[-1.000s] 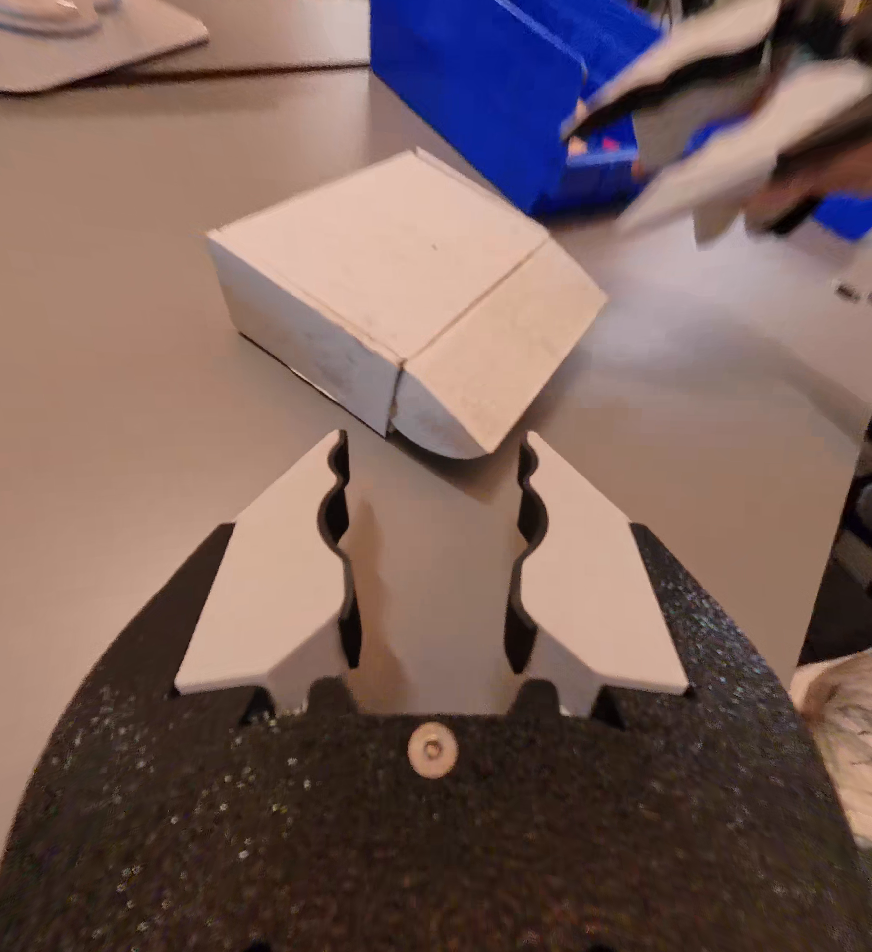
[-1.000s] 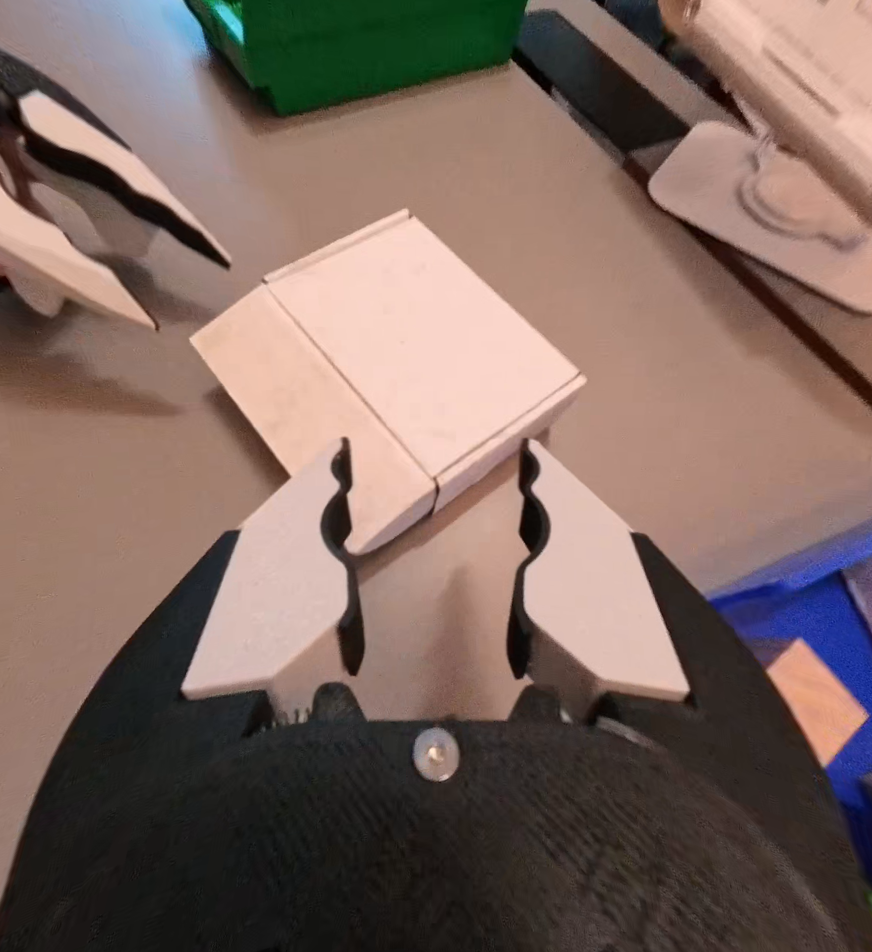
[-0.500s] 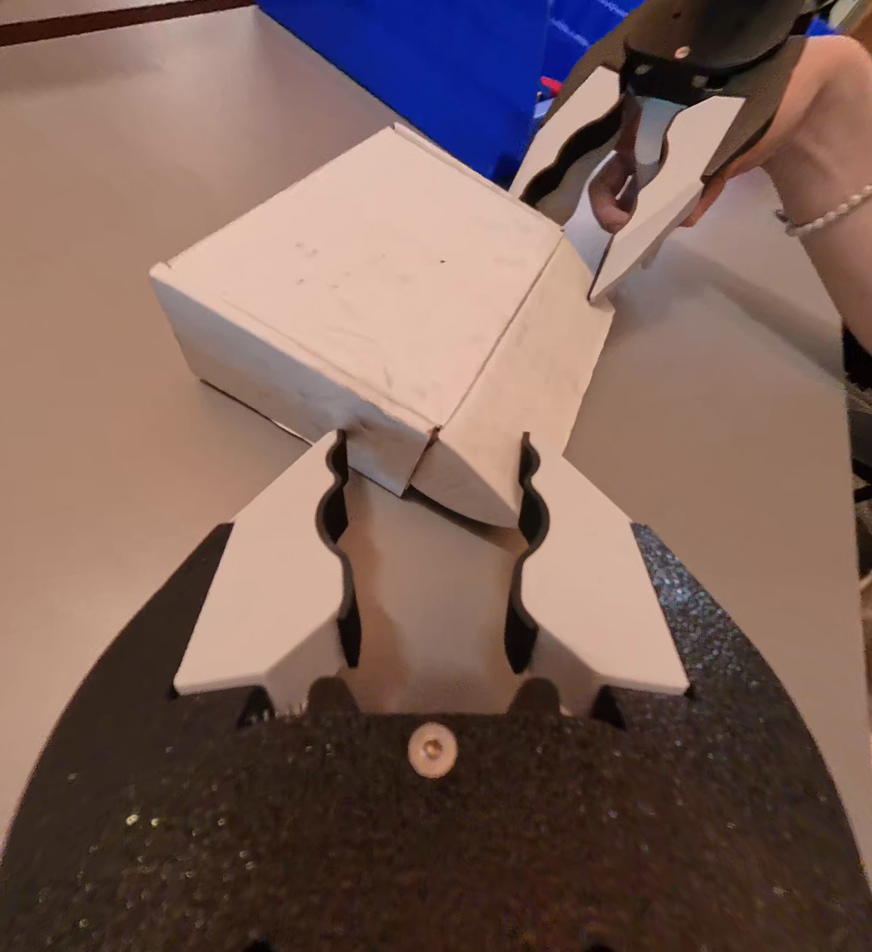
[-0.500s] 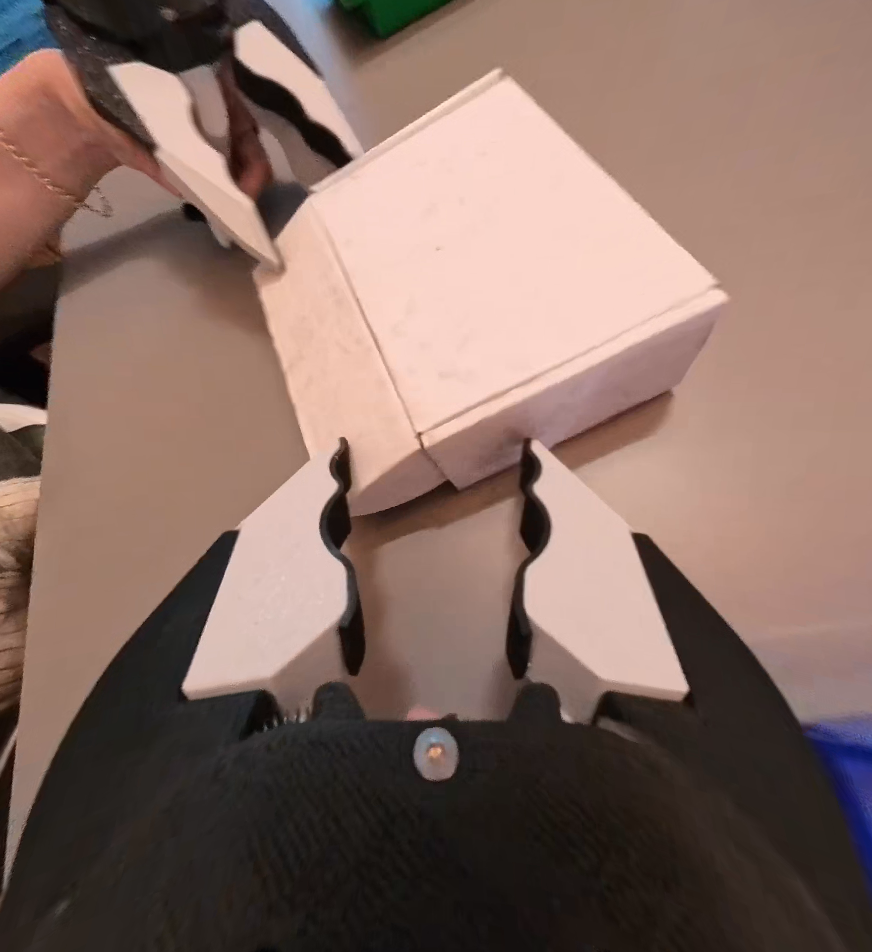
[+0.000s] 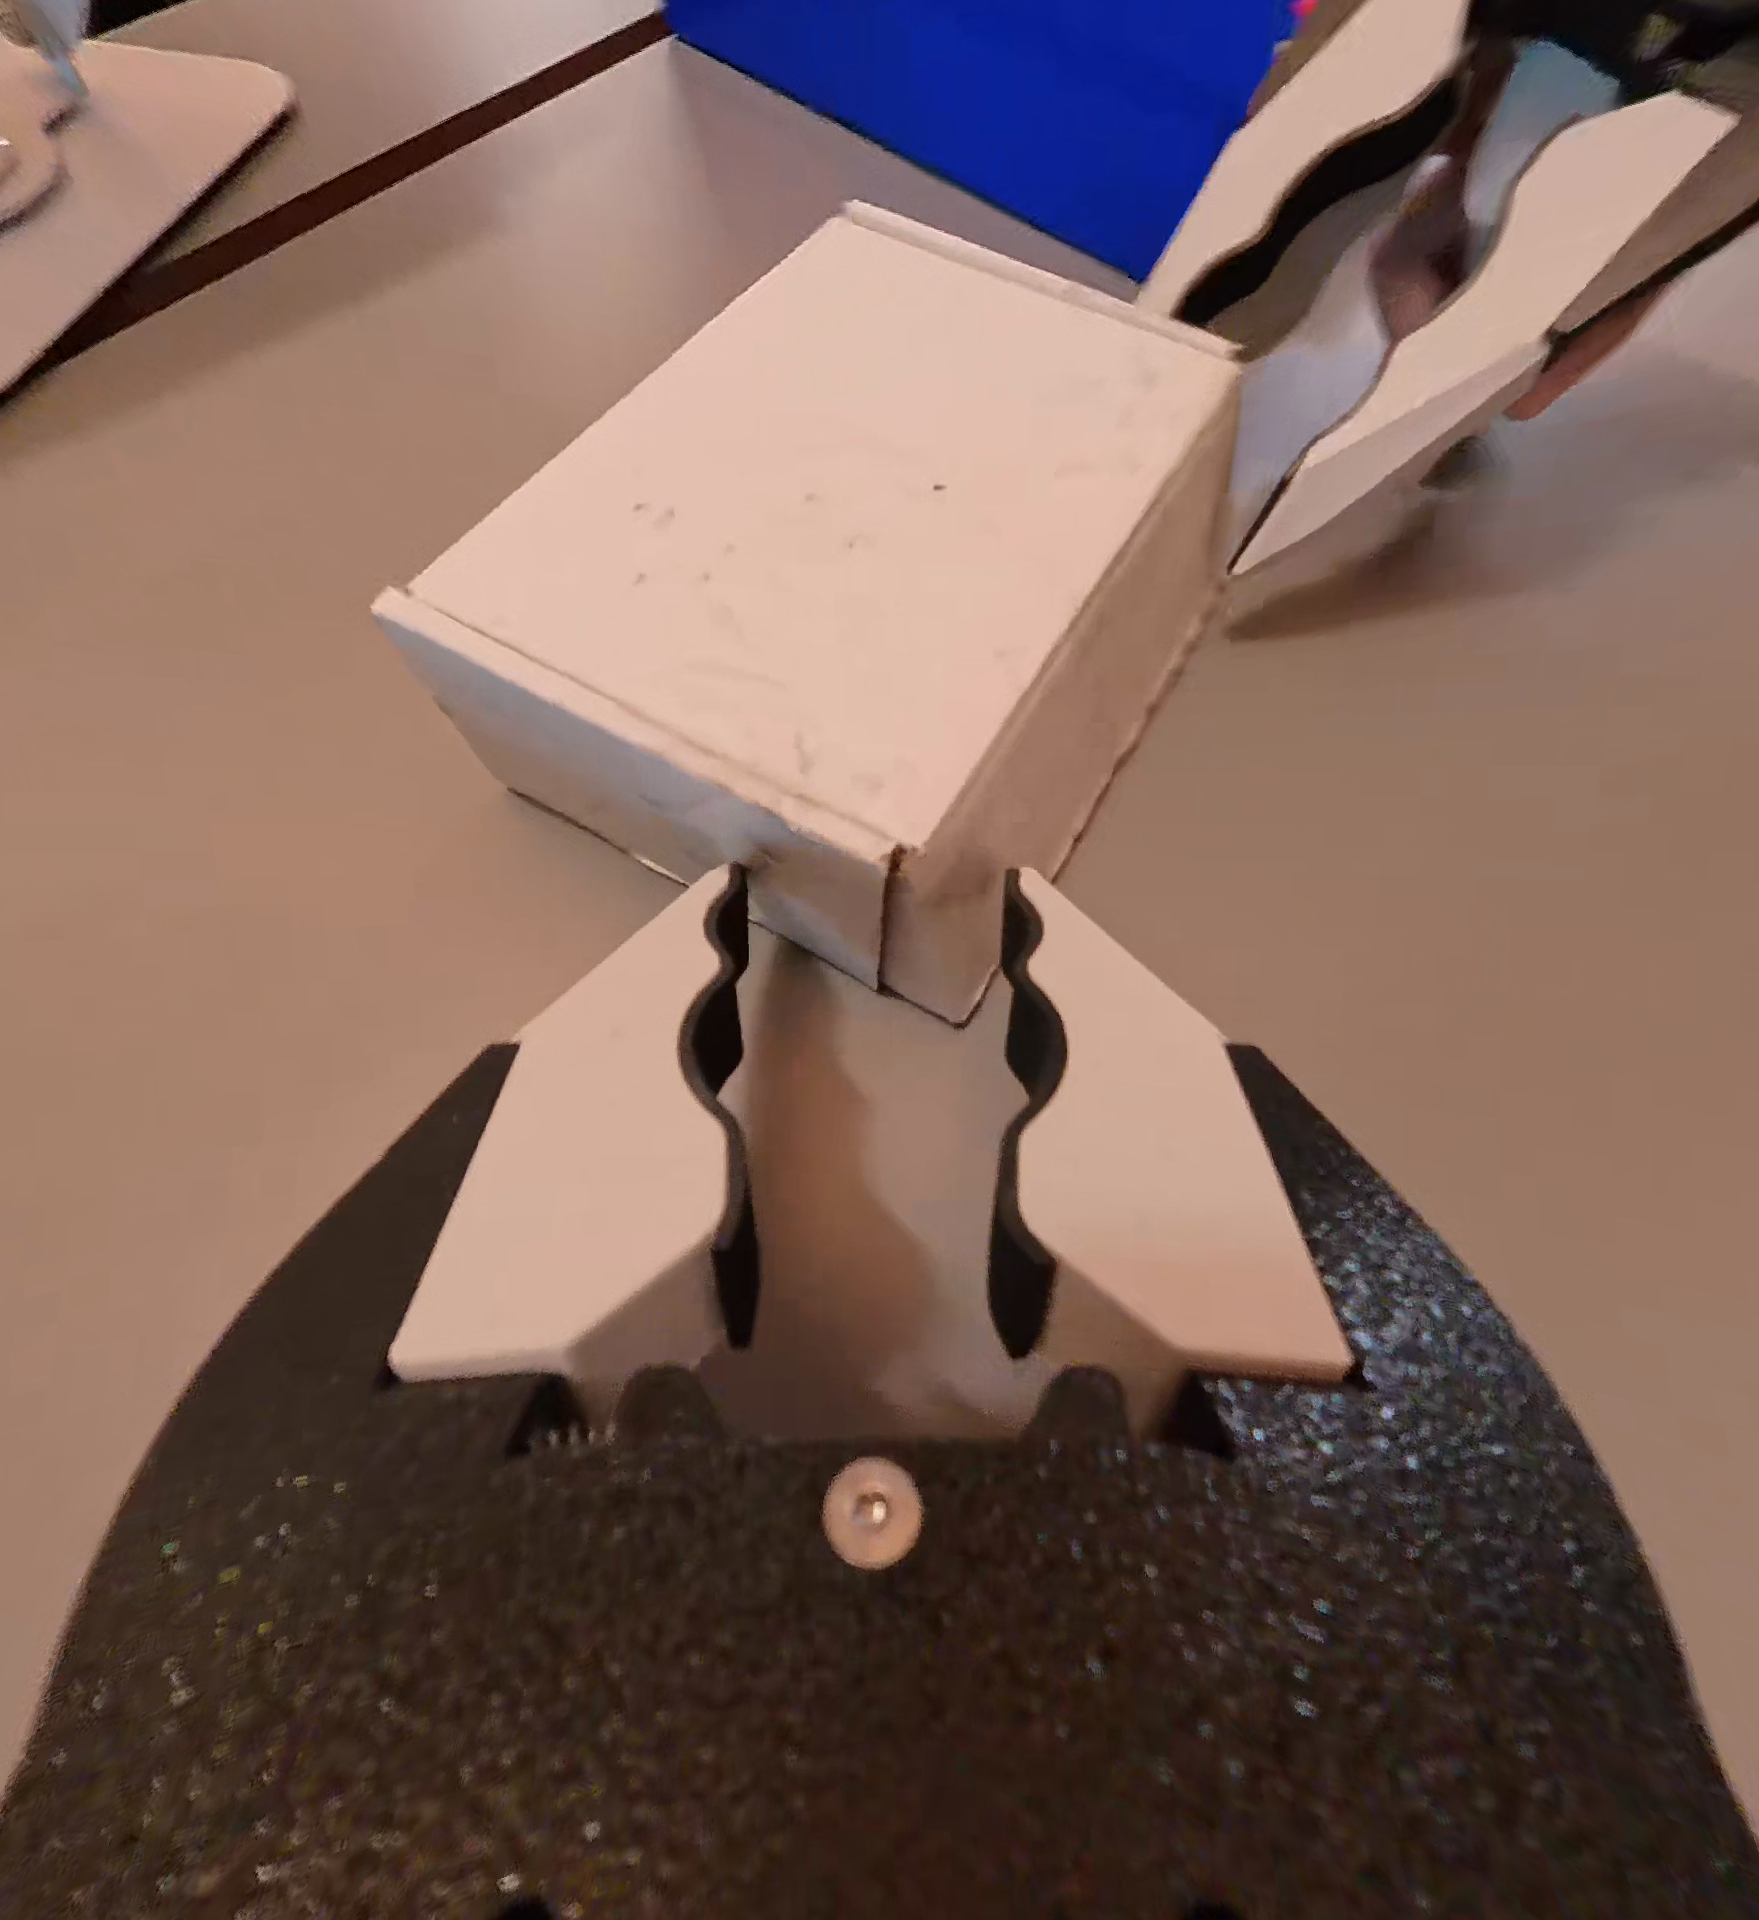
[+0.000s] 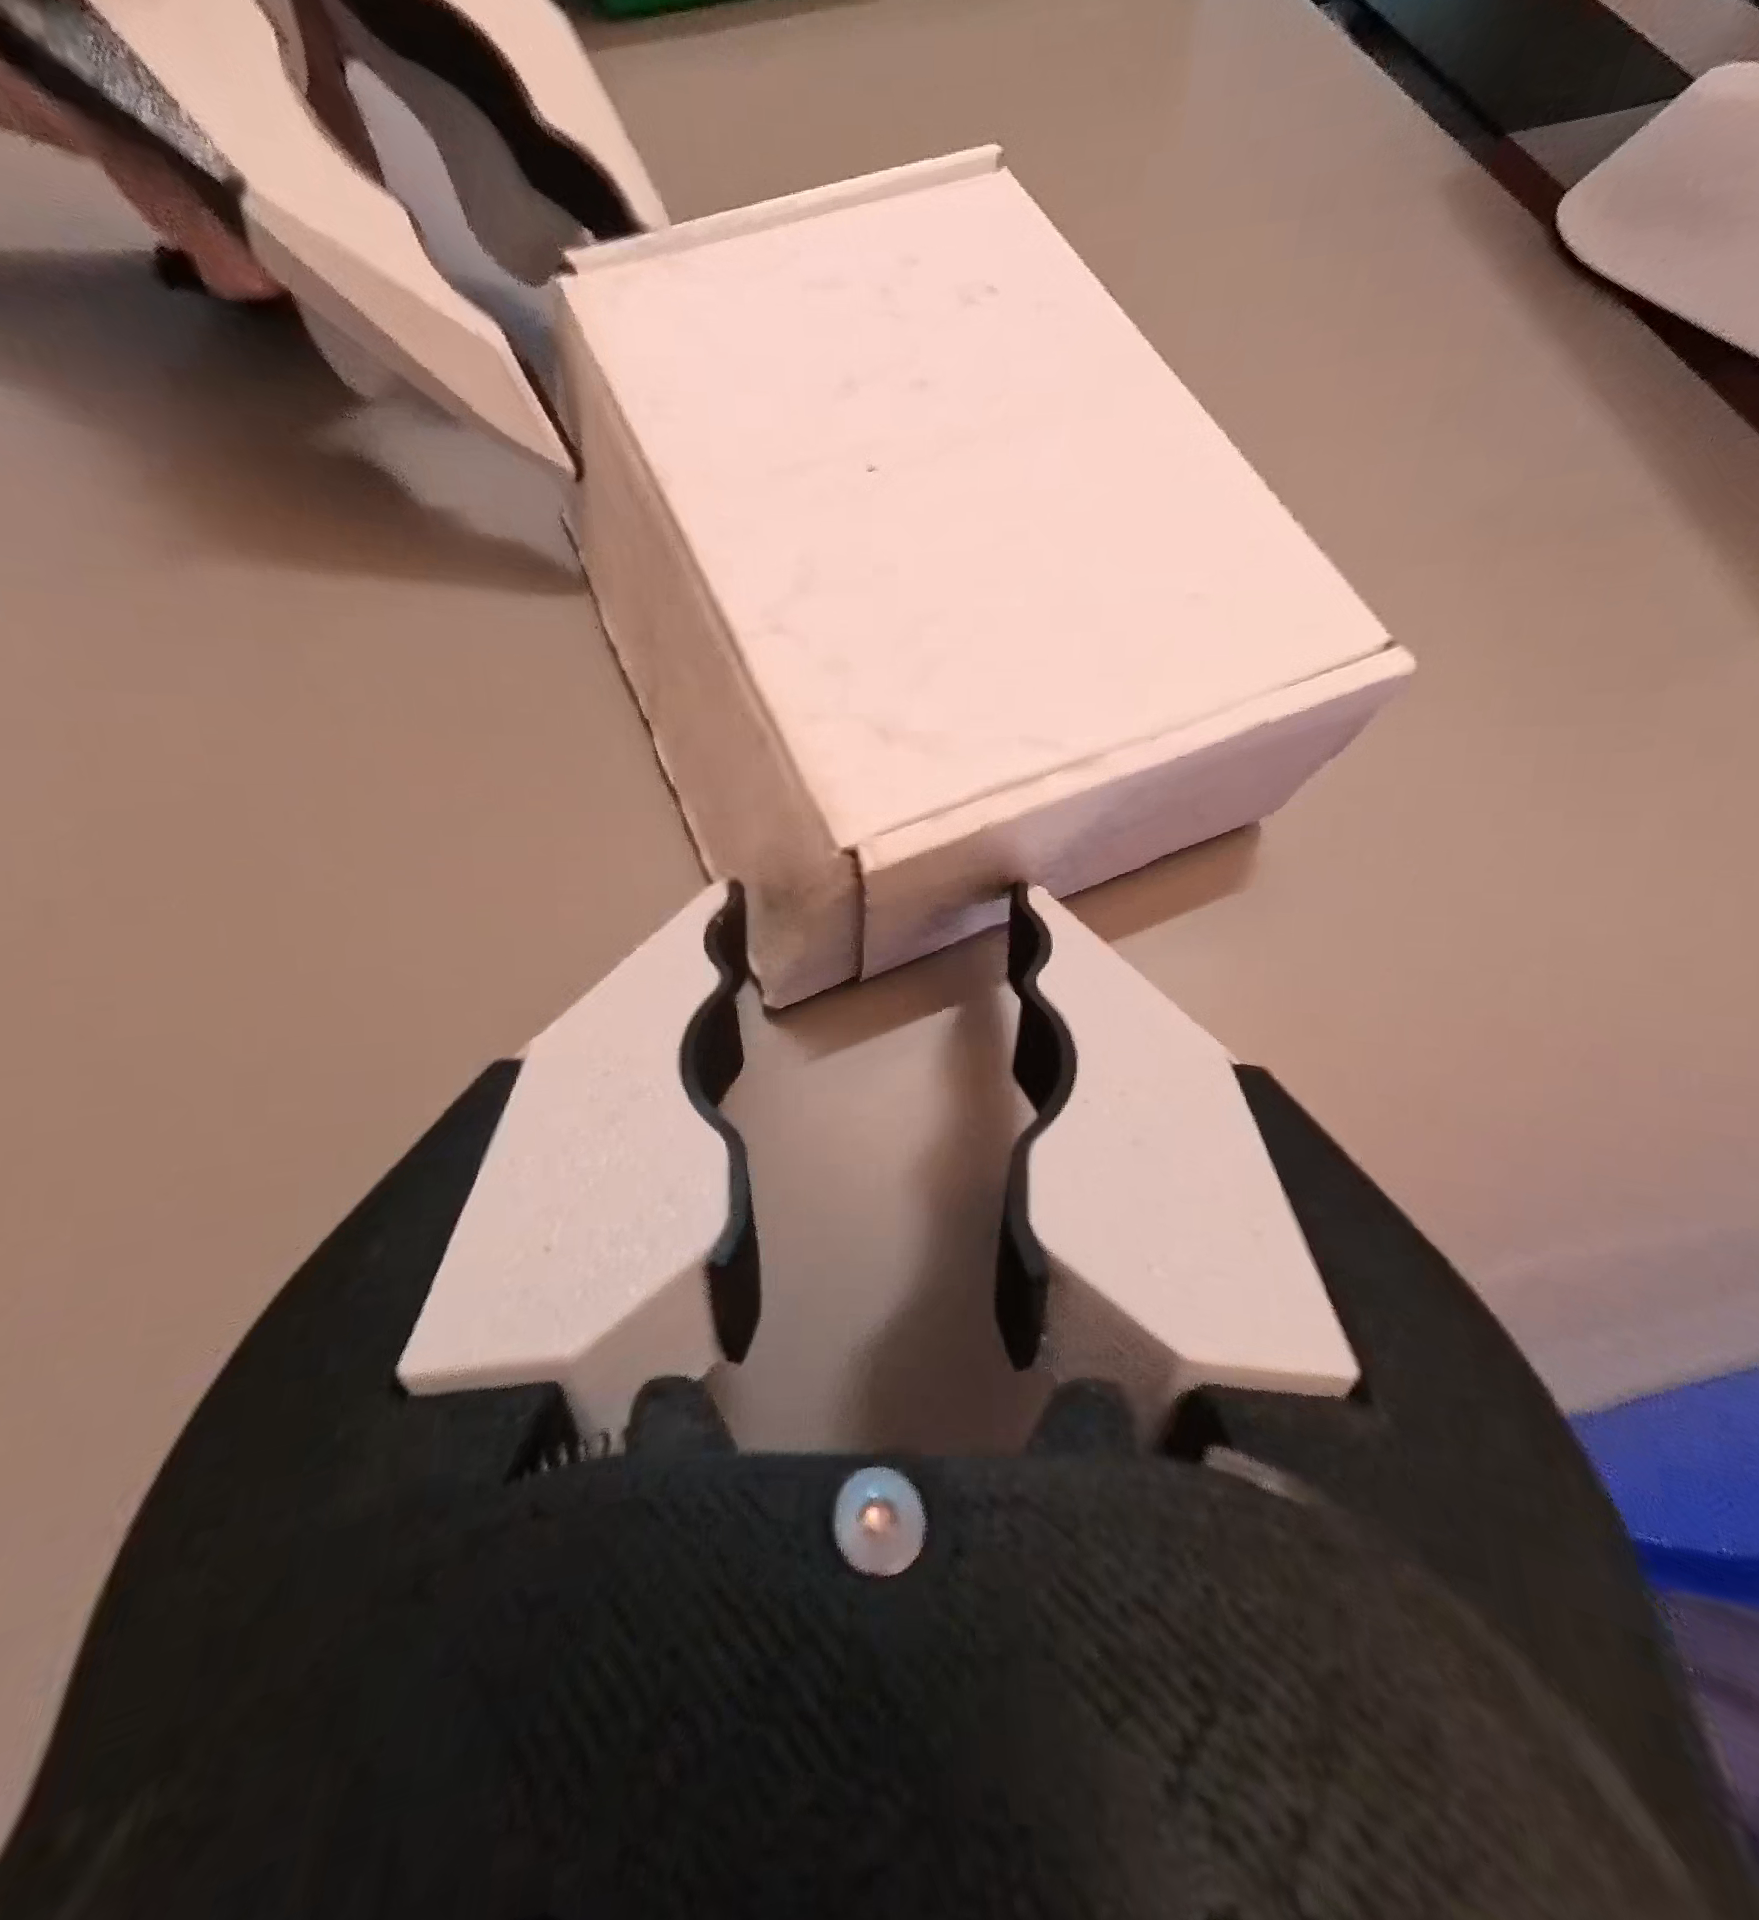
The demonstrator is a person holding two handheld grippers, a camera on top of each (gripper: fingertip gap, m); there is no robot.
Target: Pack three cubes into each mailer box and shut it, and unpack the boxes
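A white cardboard mailer box point(image 5: 833, 540) lies shut on the grey table, its front flap folded down against its side. My left gripper point(image 5: 875, 883) is open, with one near corner of the box between its fingertips. My right gripper point(image 6: 875, 894) is open, with the opposite corner of the box point(image 6: 958, 520) between its fingertips. Each gripper also shows at the box's far corner in the other's view: the right one point(image 5: 1207, 426) and the left one point(image 6: 600, 343). No cubes are in view.
A blue bin point(image 5: 958, 83) stands just behind the box and shows at the lower right of the right wrist view point(image 6: 1727, 1455). A white stand base point(image 5: 75, 177) sits beyond a dark table seam.
The box's flap, which stuck out slanting, now lies flat against the box. Both grippers have closed in on opposite corners of the box, still open.
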